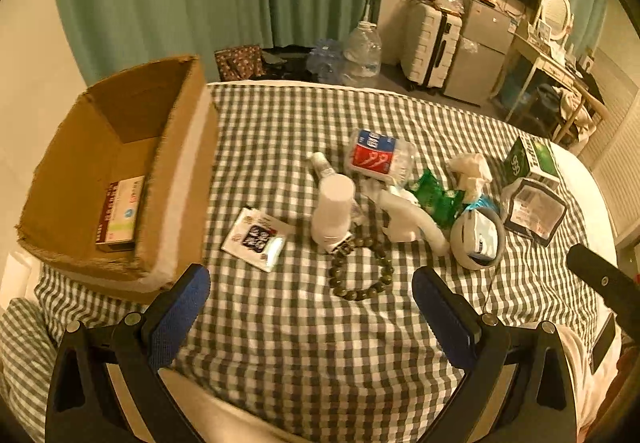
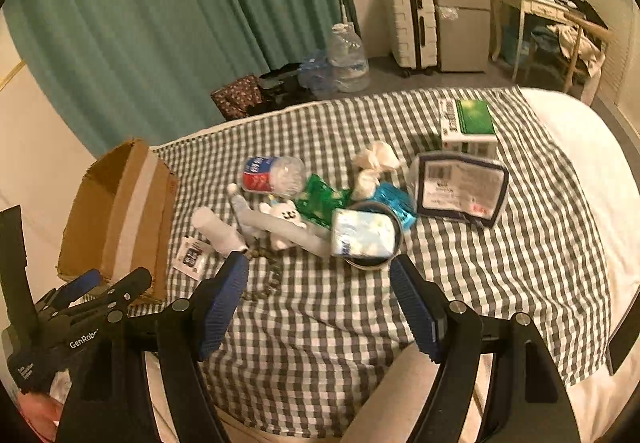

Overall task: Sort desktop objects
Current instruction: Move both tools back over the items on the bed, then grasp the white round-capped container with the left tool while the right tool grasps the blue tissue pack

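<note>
Both claws, left (image 1: 310, 295) and right (image 2: 318, 293), wide open, empty; risk: crowded bead bracelet (image 1: 360, 271) snagging, toppling white bottle (image 1: 332, 209).

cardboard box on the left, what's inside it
Inside the open brown cardboard box, one flat rectangular carton with a dark red edge and pale face lies on the floor against the near-right wall. The near-left corner of the floor is hidden behind the box's wall.

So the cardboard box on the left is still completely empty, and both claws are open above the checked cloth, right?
Not quite: the cardboard box is not empty. The left wrist view shows a small packet lying inside it. The left claw and right claw are indeed open above the checked cloth.
</note>
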Demonstrator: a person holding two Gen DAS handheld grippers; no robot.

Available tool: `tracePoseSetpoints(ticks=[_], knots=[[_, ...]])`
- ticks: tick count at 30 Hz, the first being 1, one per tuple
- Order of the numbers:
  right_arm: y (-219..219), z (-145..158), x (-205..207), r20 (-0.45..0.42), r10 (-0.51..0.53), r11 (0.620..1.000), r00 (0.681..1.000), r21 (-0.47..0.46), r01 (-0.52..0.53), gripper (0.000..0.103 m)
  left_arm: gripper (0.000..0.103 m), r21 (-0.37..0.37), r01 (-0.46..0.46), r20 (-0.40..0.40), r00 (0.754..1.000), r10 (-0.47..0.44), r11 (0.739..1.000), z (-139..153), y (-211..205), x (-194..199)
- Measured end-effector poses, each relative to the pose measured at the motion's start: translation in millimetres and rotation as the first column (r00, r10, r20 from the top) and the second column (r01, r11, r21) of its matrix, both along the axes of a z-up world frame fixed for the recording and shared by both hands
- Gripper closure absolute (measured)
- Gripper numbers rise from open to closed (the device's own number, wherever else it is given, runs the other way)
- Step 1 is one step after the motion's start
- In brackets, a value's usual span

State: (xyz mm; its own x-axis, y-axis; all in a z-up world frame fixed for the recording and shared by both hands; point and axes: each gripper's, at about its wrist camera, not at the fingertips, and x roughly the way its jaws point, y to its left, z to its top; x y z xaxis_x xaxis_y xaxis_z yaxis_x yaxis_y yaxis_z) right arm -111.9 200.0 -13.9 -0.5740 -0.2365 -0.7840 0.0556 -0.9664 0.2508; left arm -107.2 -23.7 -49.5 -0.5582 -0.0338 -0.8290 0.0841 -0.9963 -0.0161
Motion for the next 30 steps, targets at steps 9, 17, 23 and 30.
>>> tracePoseSetpoints(ticks=[9, 17, 23, 30], knots=[[12.3, -35.9, -23.7, 0.072, -0.017, 1.000, 0.997, -0.023, 0.019, 0.029, 0.000, -0.054, 0.015, 0.041, 0.999, -0.012, 0.998, -35.3, 9.7, -33.6], [8.7, -77.4, -61.4, 0.149, -0.009, 0.999, 0.989, -0.029, 0.014, 0.029, 0.000, -0.051, -0.018, 0.068, 0.997, 0.022, 0.999, -72.9, 1.5, -71.1], [4.0, -106.2, -88.3, 0.207, -0.006, 1.000, 0.978, -0.009, 0.008, 0.029, 0.000, -0.056, -0.018, 0.085, 0.996, 0.023, 0.998, -96.1, -0.1, -92.8], [1.5, -123.1, -105.2, 0.237, -0.006, 1.000, 0.971, 0.005, 0.005, 0.029, 0.000, -0.057, 0.010, 0.093, 0.996, -0.004, 0.998, -114.4, 3.4, -108.6]])
